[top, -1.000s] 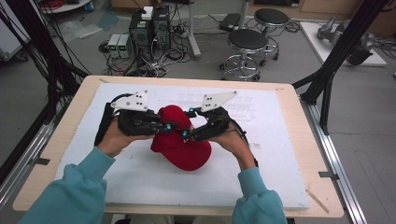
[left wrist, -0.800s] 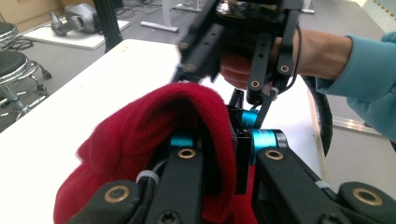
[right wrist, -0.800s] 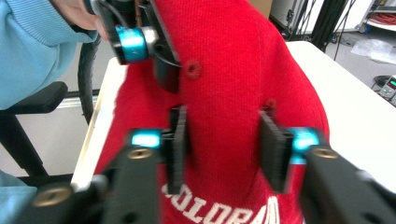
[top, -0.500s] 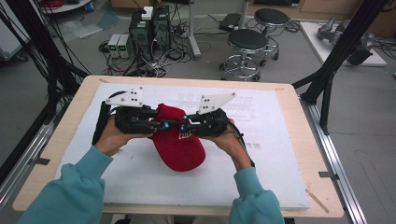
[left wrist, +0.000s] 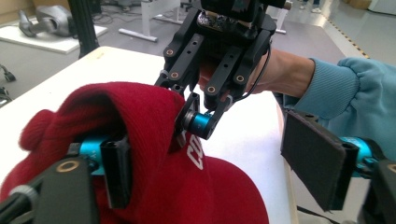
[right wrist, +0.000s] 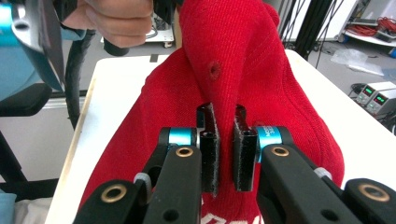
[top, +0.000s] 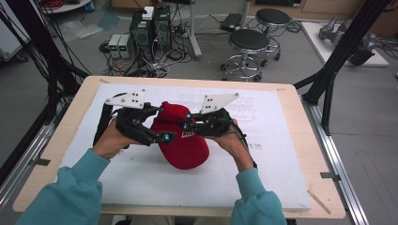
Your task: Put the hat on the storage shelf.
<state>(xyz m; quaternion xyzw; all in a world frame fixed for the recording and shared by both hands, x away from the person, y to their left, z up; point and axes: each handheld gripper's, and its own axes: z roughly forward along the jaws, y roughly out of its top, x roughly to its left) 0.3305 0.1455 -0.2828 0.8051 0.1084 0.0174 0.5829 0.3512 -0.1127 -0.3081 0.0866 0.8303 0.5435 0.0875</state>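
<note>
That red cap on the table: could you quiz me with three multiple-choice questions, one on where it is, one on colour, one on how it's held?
1. Where does the red cap lie?
A. on the white mat
B. on a stool
C. on the floor

2. What colour are the person's sleeves?
A. yellow
B. teal
C. black

3. How does the right hand-held gripper stand?
A. wide open above the cap
B. lying on the mat
C. pinching a fold of the cap

Answers: 1 A, the white mat lies under it; 2 B, both forearms are teal; 3 C, its pads squeeze red fabric.
</note>
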